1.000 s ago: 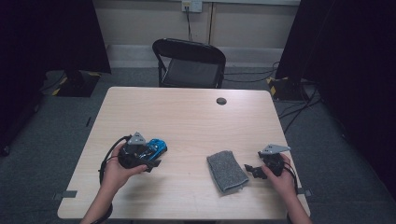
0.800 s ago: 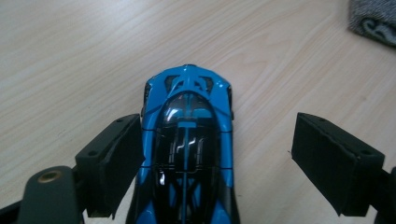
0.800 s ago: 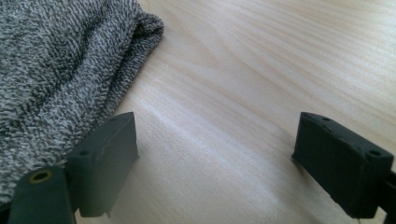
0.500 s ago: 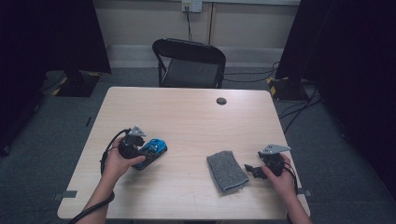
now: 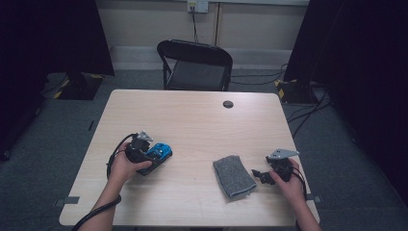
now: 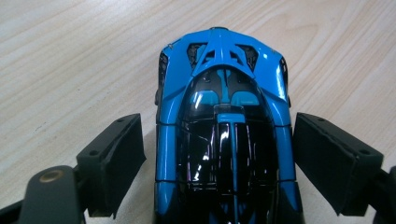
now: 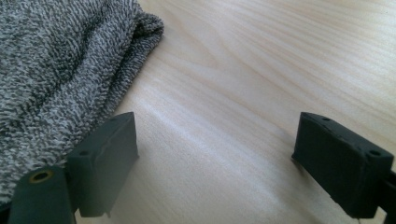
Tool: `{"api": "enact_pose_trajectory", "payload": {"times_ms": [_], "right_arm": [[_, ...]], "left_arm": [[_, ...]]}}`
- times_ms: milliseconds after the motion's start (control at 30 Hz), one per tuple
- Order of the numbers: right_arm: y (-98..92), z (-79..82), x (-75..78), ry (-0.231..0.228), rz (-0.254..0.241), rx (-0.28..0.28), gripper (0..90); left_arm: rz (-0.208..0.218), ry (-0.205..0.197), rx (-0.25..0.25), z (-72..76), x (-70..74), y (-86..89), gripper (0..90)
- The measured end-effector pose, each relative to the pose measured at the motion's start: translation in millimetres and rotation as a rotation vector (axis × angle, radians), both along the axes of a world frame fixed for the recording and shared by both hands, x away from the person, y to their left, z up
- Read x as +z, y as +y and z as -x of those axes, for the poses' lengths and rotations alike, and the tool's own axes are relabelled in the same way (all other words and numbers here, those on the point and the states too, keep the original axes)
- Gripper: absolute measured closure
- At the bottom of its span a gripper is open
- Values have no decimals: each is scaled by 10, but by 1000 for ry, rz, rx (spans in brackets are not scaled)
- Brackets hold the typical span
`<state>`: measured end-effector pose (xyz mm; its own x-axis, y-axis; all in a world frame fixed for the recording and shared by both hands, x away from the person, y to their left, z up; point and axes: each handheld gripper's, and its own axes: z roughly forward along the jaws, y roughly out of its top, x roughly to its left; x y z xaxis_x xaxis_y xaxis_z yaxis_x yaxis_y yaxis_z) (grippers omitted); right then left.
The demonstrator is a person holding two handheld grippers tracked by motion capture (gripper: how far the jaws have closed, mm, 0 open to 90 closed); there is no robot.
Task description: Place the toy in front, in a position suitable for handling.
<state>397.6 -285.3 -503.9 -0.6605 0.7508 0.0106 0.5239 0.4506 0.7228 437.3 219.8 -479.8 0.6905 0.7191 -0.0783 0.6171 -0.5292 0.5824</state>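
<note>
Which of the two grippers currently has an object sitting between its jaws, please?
The left gripper: a blue and black toy car sits between its jaws with gaps either side. The right gripper has bare table between its jaws, the grey cloth beside one.

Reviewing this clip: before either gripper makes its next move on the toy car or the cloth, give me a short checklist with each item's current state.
1. Blue toy car centred between the left gripper's jaws: ok.
2. Left pads pressing on the car: not ok; a gap shows on each side.
3. Car resting on the table: ok, as far as the left gripper view shows.
4. Right gripper jaws open with nothing between them: ok.
5. Grey cloth within the right gripper's jaws: not ok; it lies beside one jaw.
6. Whether that jaw touches the cloth: cannot tell.
</note>
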Motion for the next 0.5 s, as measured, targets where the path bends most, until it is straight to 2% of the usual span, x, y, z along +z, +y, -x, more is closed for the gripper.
{"api": "enact_pose_trajectory", "payload": {"times_ms": [333,500], "right_arm": [[0,0,0,0,0,0,129],[0,0,0,0,0,0,129]], "left_arm": [[-8,1,-10,13,-73,-8,181],[-31,-35,-23,40,-97,-24,178]]}}
